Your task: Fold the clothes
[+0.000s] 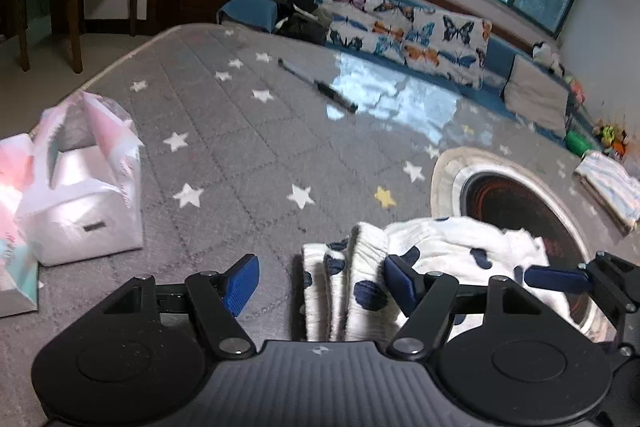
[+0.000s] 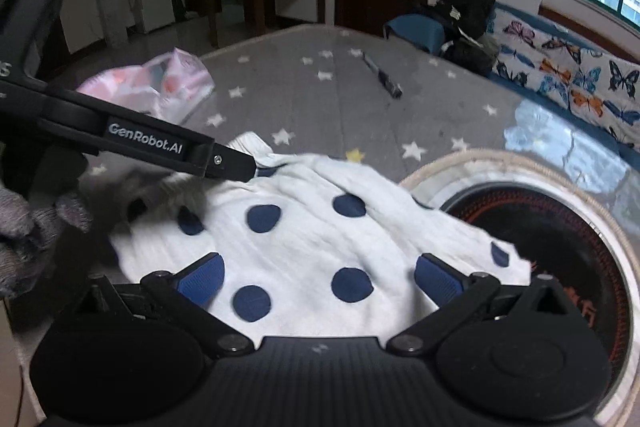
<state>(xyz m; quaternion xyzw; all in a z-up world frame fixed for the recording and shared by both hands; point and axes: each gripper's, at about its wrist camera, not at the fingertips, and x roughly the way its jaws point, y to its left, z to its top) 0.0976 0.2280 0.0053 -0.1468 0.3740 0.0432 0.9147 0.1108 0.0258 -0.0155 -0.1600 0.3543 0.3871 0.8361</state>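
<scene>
Left fingers (image 1: 242, 281): spread apart, pads bare; ribbed cuff of the dotted garment (image 1: 400, 267) lies between them, touching the right pad.
Right fingers (image 2: 202, 279): spread wide over the white cloth, gripping nothing.
Left gripper (image 1: 320, 285): tilted downward; its arm crosses the right view.
Right gripper (image 2: 320, 277): tilted downward above the garment.
Garment: flat on the grey starred mattress (image 1: 224, 131), overlapping a round mat (image 2: 560, 227).
Surroundings: white bag (image 1: 84, 203) left; folded striped cloth (image 1: 612, 187) right.

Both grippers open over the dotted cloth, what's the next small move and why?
Probably close the left gripper on the bunched edge of the dotted cloth: its ribbed folds sit between the open pads, while the right gripper hovers open over the flat middle.
</scene>
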